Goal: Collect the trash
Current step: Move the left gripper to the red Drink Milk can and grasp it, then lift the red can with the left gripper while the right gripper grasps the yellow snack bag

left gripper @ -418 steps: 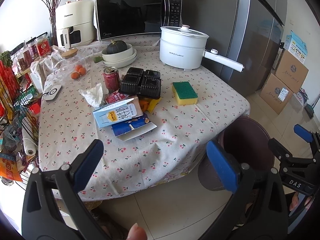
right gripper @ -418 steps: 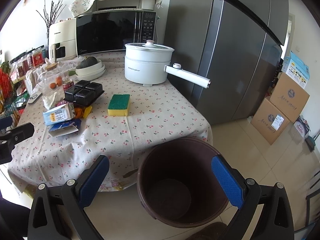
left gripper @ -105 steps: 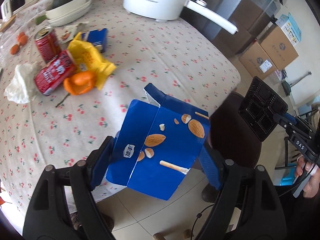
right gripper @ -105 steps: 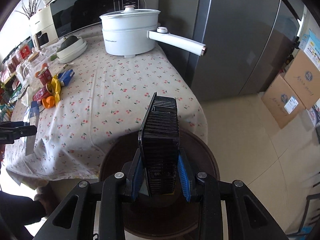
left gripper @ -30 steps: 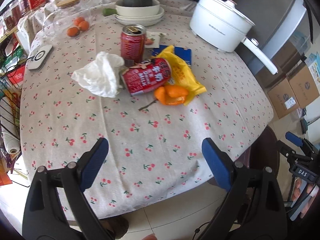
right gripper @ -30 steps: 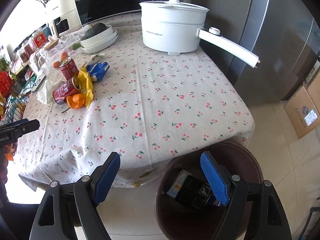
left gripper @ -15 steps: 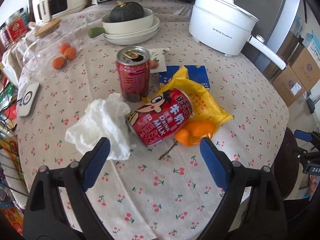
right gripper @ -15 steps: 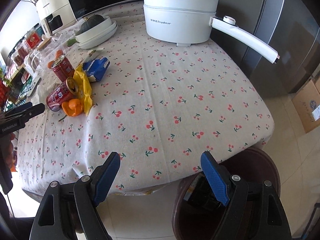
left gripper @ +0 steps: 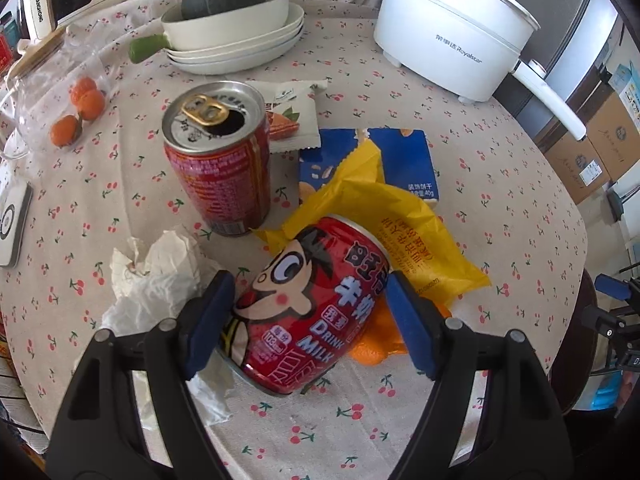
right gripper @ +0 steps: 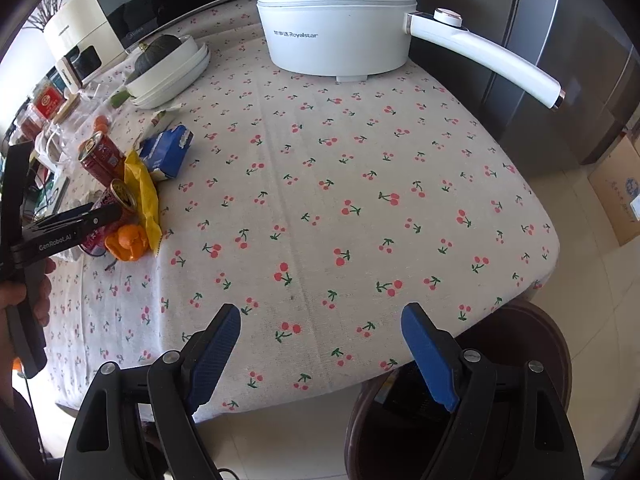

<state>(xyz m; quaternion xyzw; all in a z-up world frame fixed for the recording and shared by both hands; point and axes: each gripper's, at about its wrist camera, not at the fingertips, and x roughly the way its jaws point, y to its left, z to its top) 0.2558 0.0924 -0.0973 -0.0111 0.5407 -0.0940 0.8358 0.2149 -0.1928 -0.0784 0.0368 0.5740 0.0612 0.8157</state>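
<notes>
Left gripper (left gripper: 306, 316) is pitched steeply down over the near-left part of the table (right gripper: 360, 184), its blue pads either side of the red milk can (left gripper: 308, 304) that lies on its side on the cherry-print cloth. Jaws are closing with the can between them; the left pad looks at or just off the can wall, the right pad shows a narrow gap, so no firm grip is visible. The can lies partly on a yellow wrapper (left gripper: 404, 220), with crumpled white tissue (left gripper: 160, 276) just left of it and orange peel (left gripper: 372, 344) just right, under the right finger. An upright opened red can (left gripper: 220, 160) stands just beyond, and a blue snack box (left gripper: 404, 160) lies farther right. In the right wrist view a hand (right gripper: 24, 292) grips the left gripper's handle at the far left edge. Right gripper (right gripper: 320, 356) also points steeply down, held over the near table edge, fingers spread wide with nothing between them. Brown trash bin (right gripper: 520, 336) sits on the floor below the near-right table corner, dark items inside.
</notes>
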